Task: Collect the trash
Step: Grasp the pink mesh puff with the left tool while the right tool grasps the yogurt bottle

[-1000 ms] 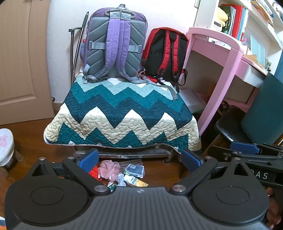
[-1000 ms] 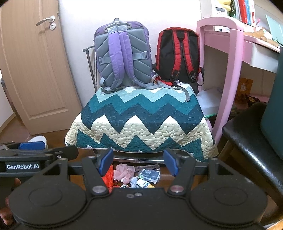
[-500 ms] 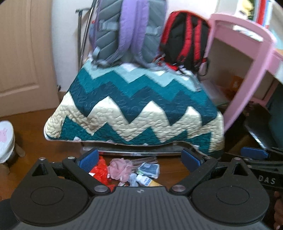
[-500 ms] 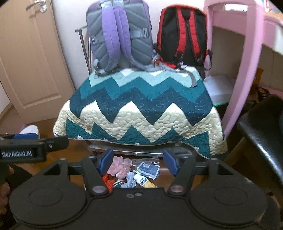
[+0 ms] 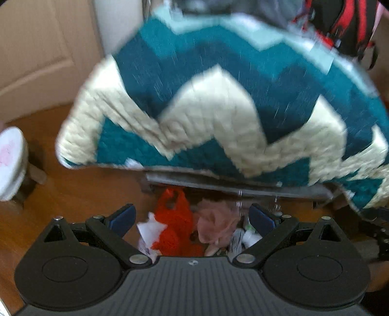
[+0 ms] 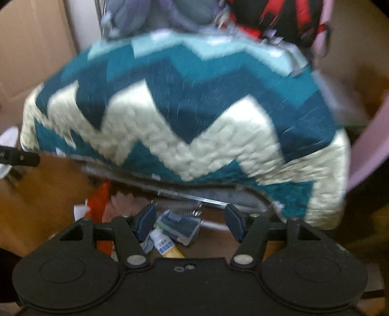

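A heap of trash lies on the wooden floor under the quilt-covered bed. In the left wrist view it shows a red plastic bag (image 5: 173,218), a pink mesh puff (image 5: 214,222) and white crumpled paper (image 5: 150,229). My left gripper (image 5: 192,218) hangs open above them, holding nothing. In the right wrist view a clear box with dark contents (image 6: 178,223) and a small white and yellow tube (image 6: 166,248) lie between the fingers of my open right gripper (image 6: 190,222), and the red bag (image 6: 97,201) sits to the left. Both views are blurred by motion.
A teal and cream zigzag quilt (image 5: 218,97) overhangs the bed's metal rail (image 5: 231,186). A purple backpack (image 6: 170,14) and a red and black one (image 6: 274,21) stand on it. A white stool (image 5: 11,160) is at left, a pink desk leg (image 6: 369,148) at right.
Both grippers have dropped and tilted down toward the floor; the trash heap has grown larger in view and the backpacks have slid to the top edge. Both stay open.
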